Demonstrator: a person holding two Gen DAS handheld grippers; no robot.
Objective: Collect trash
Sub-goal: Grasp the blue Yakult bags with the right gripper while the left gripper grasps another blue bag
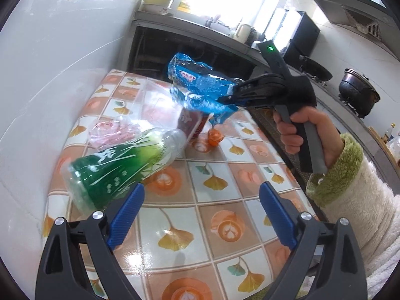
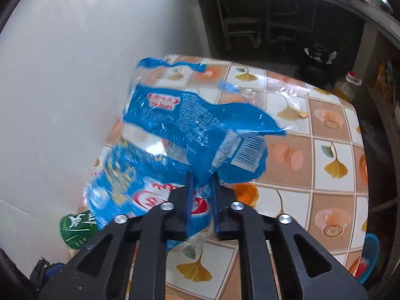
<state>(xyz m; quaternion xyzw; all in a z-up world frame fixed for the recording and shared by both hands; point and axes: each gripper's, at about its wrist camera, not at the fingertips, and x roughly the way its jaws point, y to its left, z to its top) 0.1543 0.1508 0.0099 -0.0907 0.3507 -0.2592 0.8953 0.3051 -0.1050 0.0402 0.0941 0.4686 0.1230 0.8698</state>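
A crumpled blue plastic wrapper (image 2: 190, 125) hangs above the tiled table (image 2: 332, 135), pinched at its lower edge by my right gripper (image 2: 201, 177), whose blue pads are shut on it. The left wrist view shows that right gripper (image 1: 225, 98) side-on, a hand on its handle, the blue wrapper (image 1: 197, 80) trailing to the left. My left gripper (image 1: 200, 195) stands open low over the table with nothing between its blue pads. A green-labelled plastic bottle (image 1: 120, 165) lies on its side just left of them, under a clear plastic bag (image 1: 150, 110).
An orange bottle cap (image 1: 215, 137) sits on the table (image 1: 225, 225) behind the bottle. A white wall runs along the table's left side. Beyond the far edge stand a dark open cabinet (image 2: 275, 25), a counter with dishes and a stove with black pots (image 1: 357, 95).
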